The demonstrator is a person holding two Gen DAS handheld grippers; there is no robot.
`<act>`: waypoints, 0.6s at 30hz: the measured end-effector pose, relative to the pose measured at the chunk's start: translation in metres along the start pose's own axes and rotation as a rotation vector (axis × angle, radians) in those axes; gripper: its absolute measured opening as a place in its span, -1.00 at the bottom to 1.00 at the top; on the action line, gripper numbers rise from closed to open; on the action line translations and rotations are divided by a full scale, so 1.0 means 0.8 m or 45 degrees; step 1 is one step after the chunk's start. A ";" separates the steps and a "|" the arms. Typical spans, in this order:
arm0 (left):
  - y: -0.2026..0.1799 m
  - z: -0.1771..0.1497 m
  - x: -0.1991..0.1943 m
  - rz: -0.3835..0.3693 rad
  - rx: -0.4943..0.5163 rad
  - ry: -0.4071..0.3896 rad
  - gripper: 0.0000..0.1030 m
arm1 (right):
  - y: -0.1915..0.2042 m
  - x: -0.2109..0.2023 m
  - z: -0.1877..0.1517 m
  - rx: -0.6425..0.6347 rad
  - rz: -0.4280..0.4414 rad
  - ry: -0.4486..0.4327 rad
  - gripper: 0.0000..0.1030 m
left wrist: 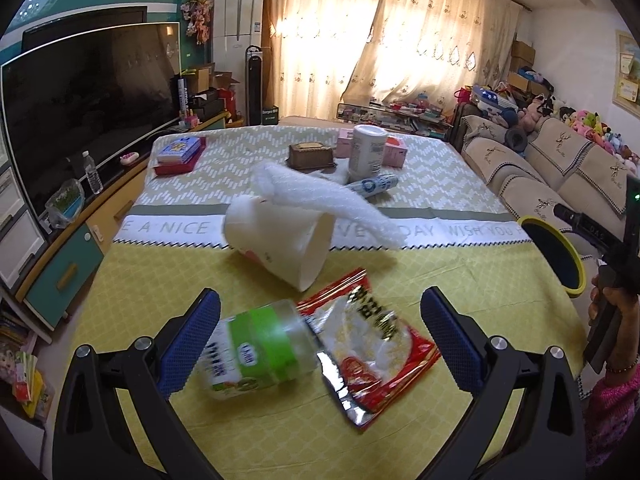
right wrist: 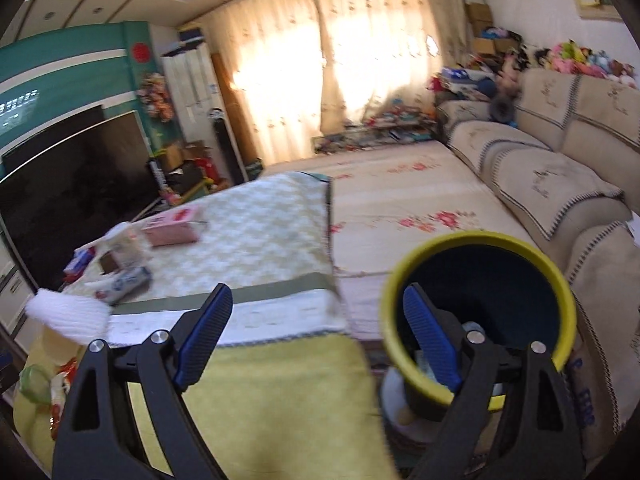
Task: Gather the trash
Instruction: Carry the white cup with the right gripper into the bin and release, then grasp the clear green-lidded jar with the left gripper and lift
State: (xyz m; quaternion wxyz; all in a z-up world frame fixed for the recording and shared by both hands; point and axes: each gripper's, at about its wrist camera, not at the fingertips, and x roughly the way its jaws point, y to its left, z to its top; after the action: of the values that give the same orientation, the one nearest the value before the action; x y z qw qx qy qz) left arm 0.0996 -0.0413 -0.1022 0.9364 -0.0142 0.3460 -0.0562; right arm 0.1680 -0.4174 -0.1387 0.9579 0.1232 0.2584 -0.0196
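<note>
My left gripper [left wrist: 320,344] is open low over the yellow tablecloth [left wrist: 160,280]. A green-labelled plastic bottle [left wrist: 256,348] lies on its side between the pads, right beside the left pad. A red and white snack bag [left wrist: 372,344] lies flat next to it. Beyond them a white paper cup [left wrist: 280,244] is tipped over, with bubble wrap [left wrist: 320,200] draped over it. My right gripper [right wrist: 320,340] is open and empty near the table's right edge, beside a yellow-rimmed dark bin [right wrist: 476,236] with some trash at its bottom. The bin [left wrist: 532,220] also shows at the right in the left wrist view.
At the far end of the table stand a white canister [left wrist: 368,152], a pink box [left wrist: 396,150], a brown tissue box [left wrist: 310,156], a lying tube [left wrist: 372,186] and a red box [left wrist: 180,156]. A TV [left wrist: 92,112] lines the left, a sofa [right wrist: 560,184] the right.
</note>
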 end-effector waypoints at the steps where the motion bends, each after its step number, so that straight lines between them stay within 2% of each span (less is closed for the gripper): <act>1: 0.006 -0.003 -0.001 0.015 0.000 0.004 0.91 | 0.012 0.000 -0.002 -0.019 0.015 -0.011 0.61; 4: 0.024 -0.011 -0.001 0.053 -0.015 0.027 0.91 | 0.041 0.004 -0.003 -0.073 0.044 -0.019 0.62; 9: 0.046 -0.019 0.007 0.072 -0.081 0.071 0.91 | 0.051 0.007 -0.002 -0.074 0.047 -0.023 0.62; 15: 0.039 -0.027 0.028 0.096 -0.124 0.134 0.91 | 0.052 0.013 -0.002 -0.064 0.035 0.010 0.62; 18: 0.037 -0.031 0.037 0.142 -0.157 0.149 0.91 | 0.053 0.017 -0.001 -0.069 0.039 0.017 0.62</act>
State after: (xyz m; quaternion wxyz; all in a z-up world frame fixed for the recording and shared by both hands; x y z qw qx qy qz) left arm 0.1089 -0.0149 -0.1419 0.9137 -0.0492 0.4032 0.0165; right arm 0.1832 -0.3756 -0.1367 0.9593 0.1012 0.2635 0.0028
